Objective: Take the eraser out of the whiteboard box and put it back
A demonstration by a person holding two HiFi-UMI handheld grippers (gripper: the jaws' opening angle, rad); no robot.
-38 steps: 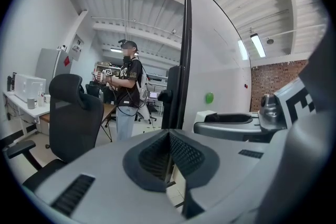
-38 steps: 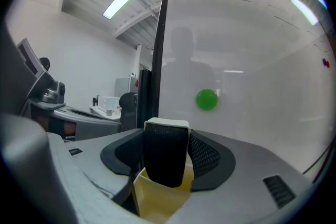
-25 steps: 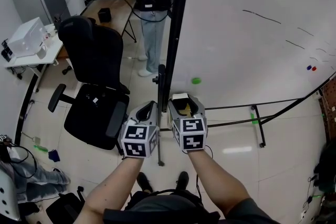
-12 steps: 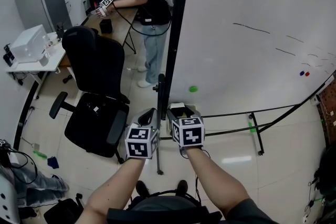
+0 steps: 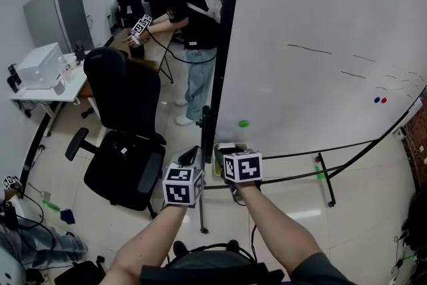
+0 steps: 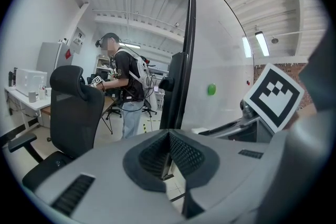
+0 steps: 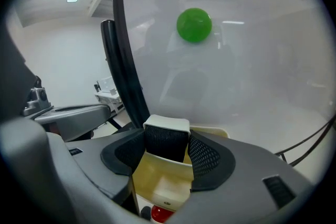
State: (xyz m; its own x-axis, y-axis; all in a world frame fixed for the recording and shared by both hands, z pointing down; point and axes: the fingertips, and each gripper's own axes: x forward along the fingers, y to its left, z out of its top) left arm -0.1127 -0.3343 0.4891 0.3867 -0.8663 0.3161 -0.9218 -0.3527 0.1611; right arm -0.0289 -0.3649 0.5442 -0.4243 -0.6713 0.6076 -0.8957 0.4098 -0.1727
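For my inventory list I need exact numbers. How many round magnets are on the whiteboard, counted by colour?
green magnet: 1
blue magnet: 1
red magnet: 1
Total: 3

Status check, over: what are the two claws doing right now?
Right gripper clamped on eraser at the whiteboard box. Left gripper shut, empty. Nothing seen blocking the box.
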